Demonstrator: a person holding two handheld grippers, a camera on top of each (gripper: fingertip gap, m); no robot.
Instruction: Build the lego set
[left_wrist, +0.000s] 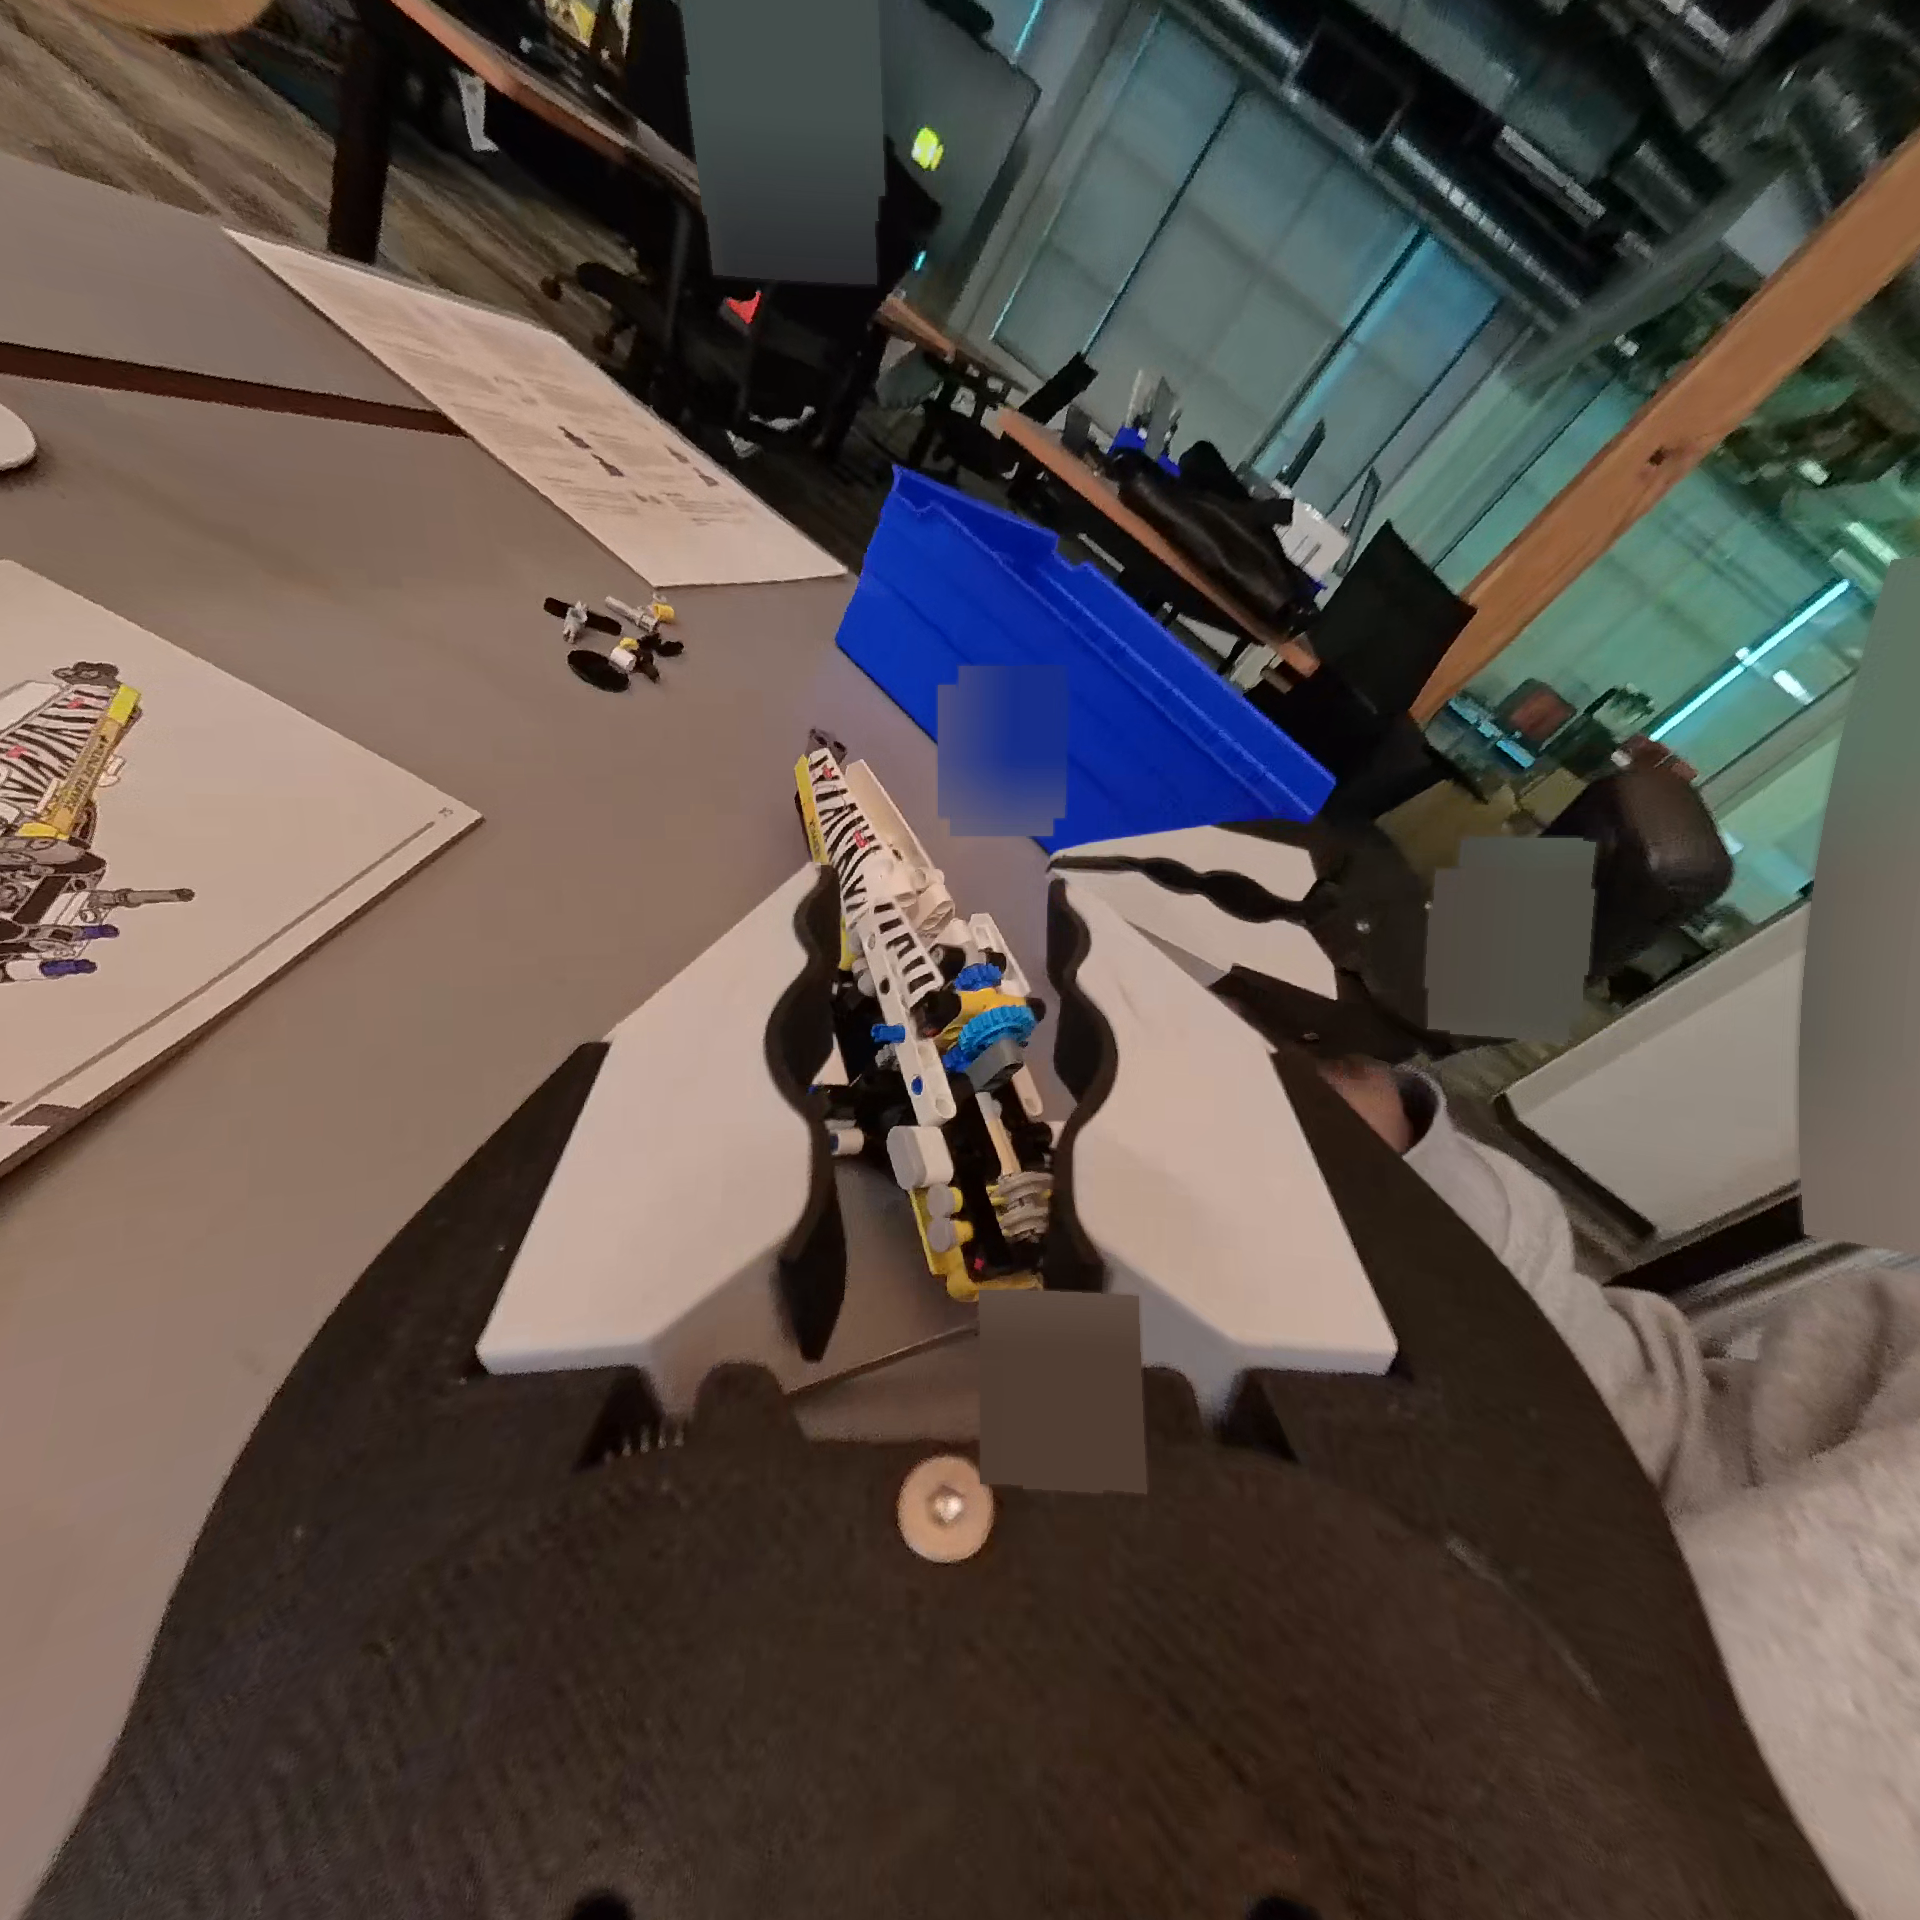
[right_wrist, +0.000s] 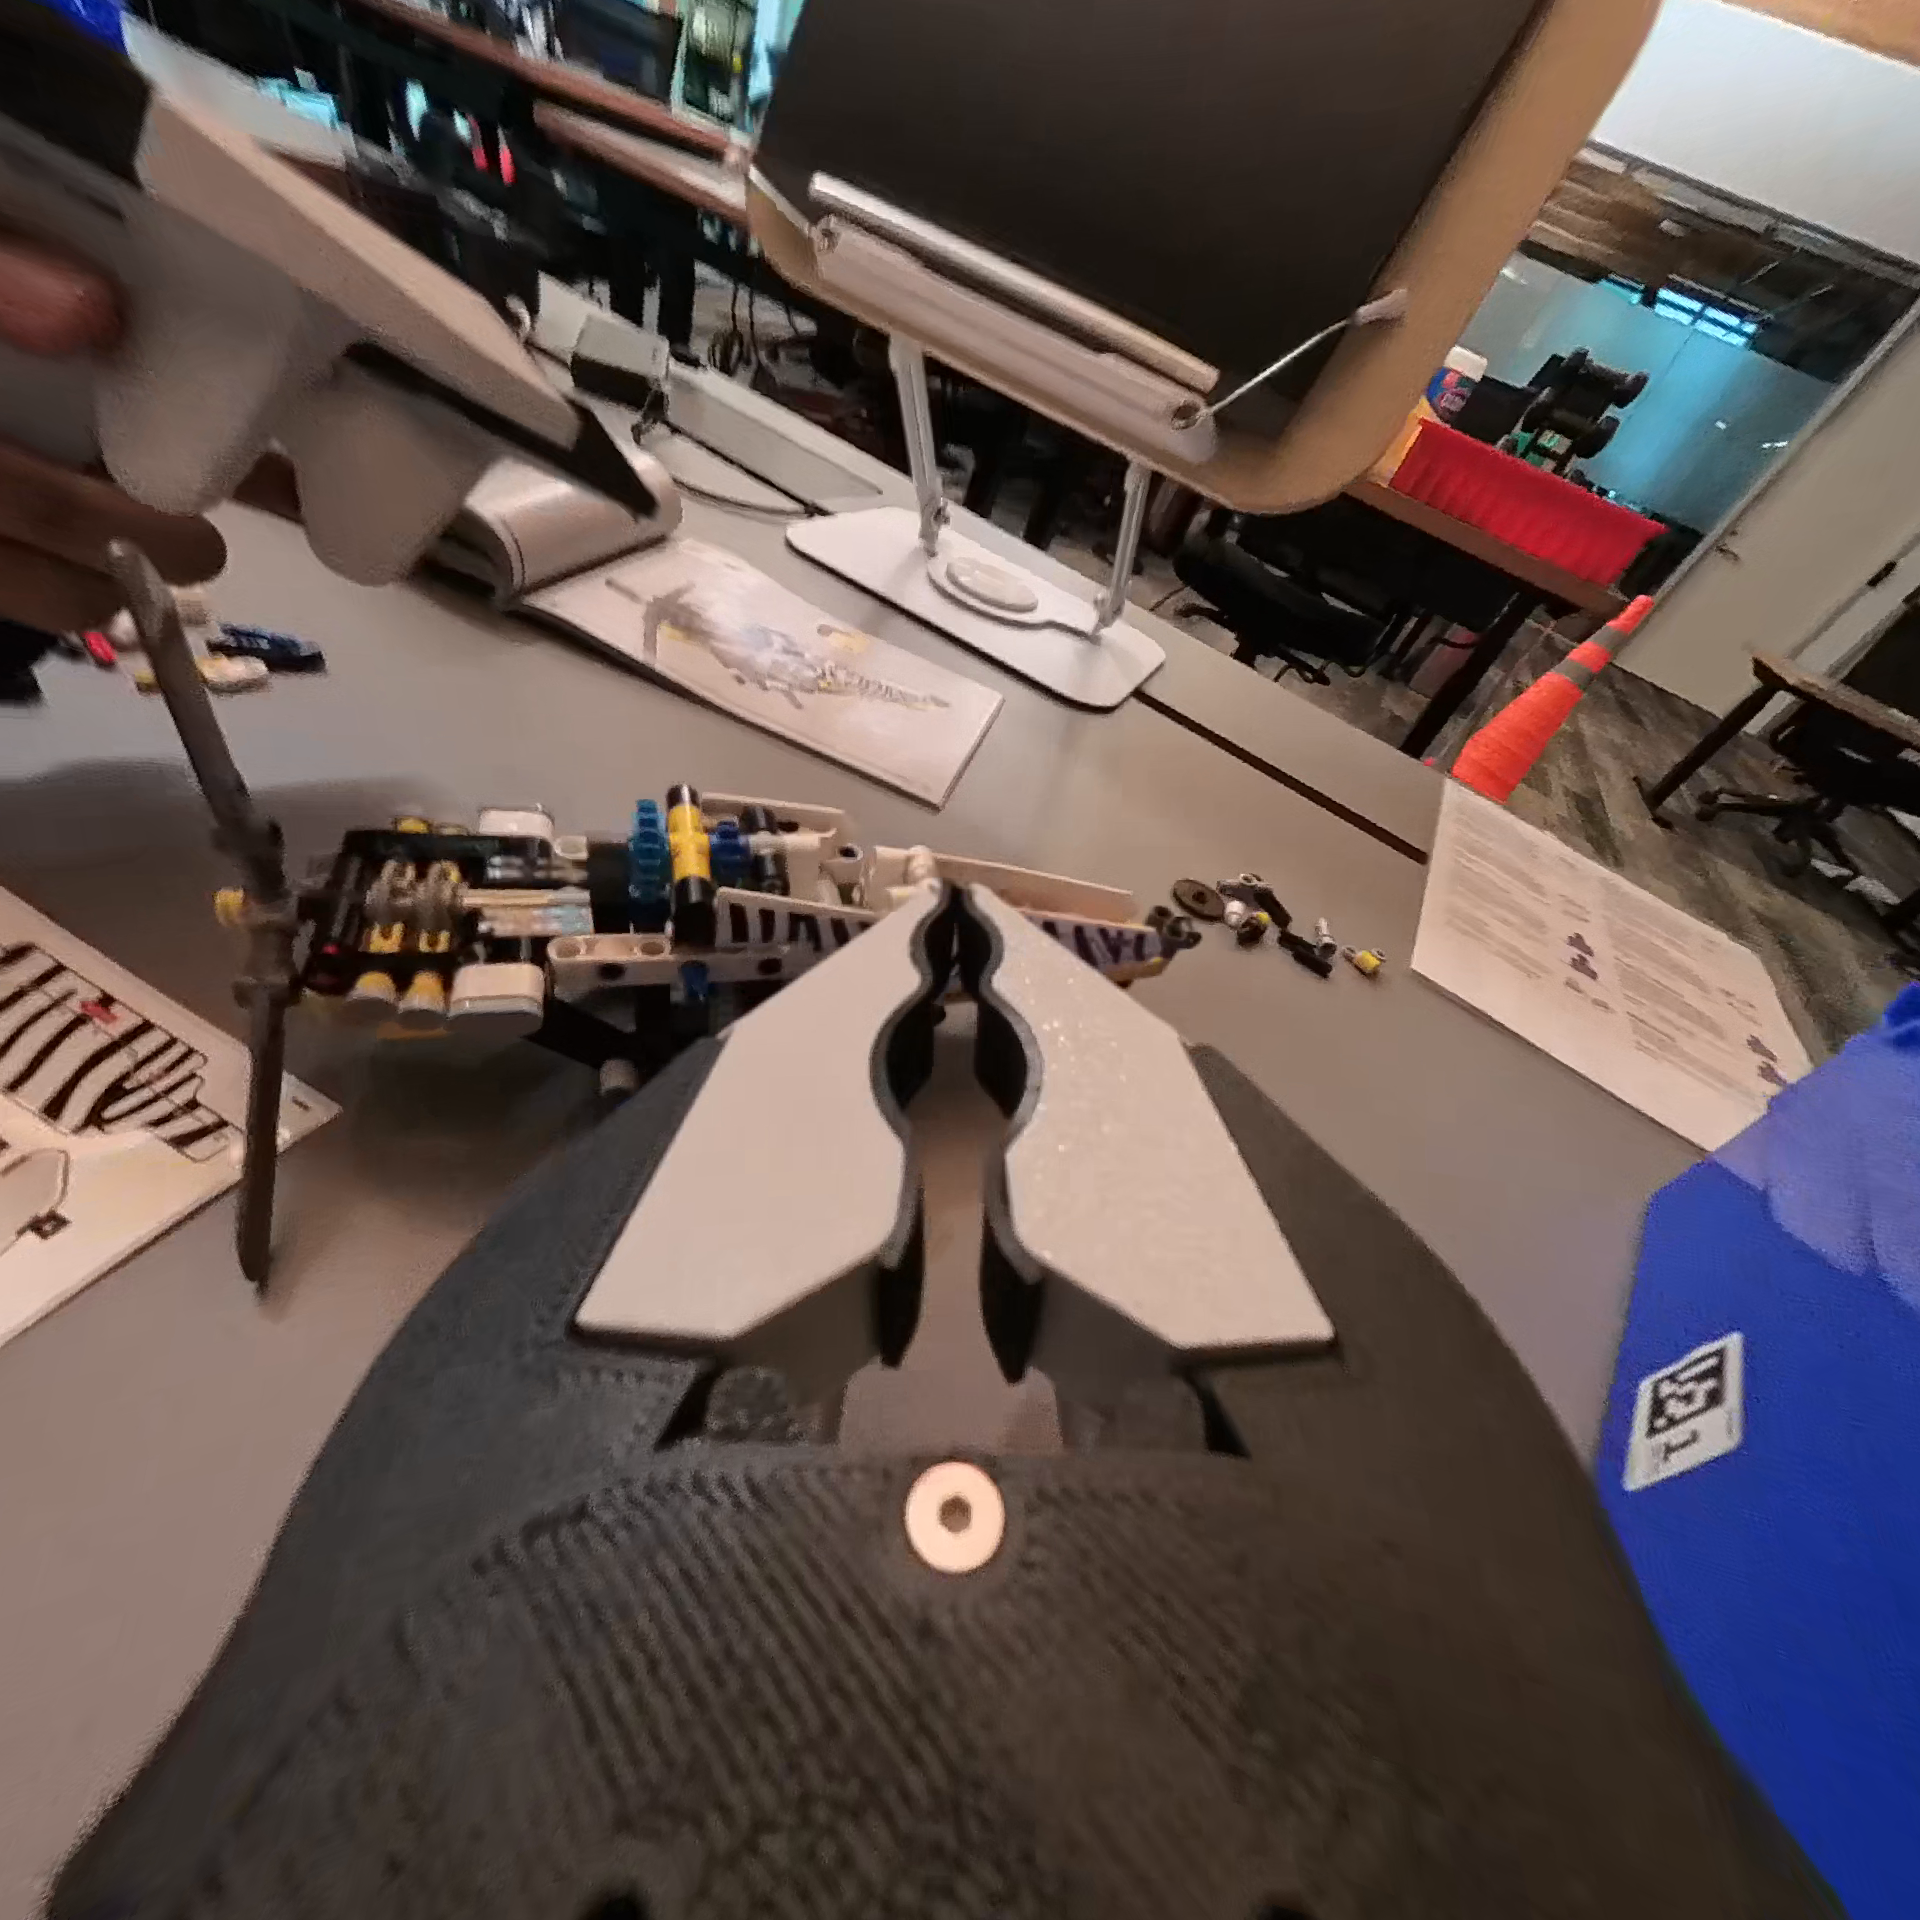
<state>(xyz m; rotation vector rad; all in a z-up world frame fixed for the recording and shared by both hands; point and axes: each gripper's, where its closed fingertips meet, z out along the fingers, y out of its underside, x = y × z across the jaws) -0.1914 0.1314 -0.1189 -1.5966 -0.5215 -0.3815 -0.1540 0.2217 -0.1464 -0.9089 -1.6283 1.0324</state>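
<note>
The lego model (left_wrist: 914, 997), white with zebra stripes, yellow, black and blue gears, lies on the grey table (left_wrist: 520, 935). My left gripper (left_wrist: 935, 883) straddles its rear half, and both pads press on its sides. In the right wrist view the model (right_wrist: 623, 914) lies lengthwise, with the left gripper's dark fingers (right_wrist: 255, 935) at its rear end. My right gripper (right_wrist: 951, 894) is shut, its tips right at the model's white striped boom. It also shows in the left wrist view (left_wrist: 1143, 883), shut, just right of the model. I see nothing between its pads.
A blue bin (left_wrist: 1039, 644) stands behind the model and shows at the right (right_wrist: 1766, 1351). Small loose parts (left_wrist: 618, 634) lie farther out. An open instruction booklet (left_wrist: 208, 831), a printed sheet (left_wrist: 540, 416), a striped sticker sheet (right_wrist: 104, 1039) and a monitor stand (right_wrist: 977, 582) are on the table. My right fingertips sit around 11 cm from my left ones.
</note>
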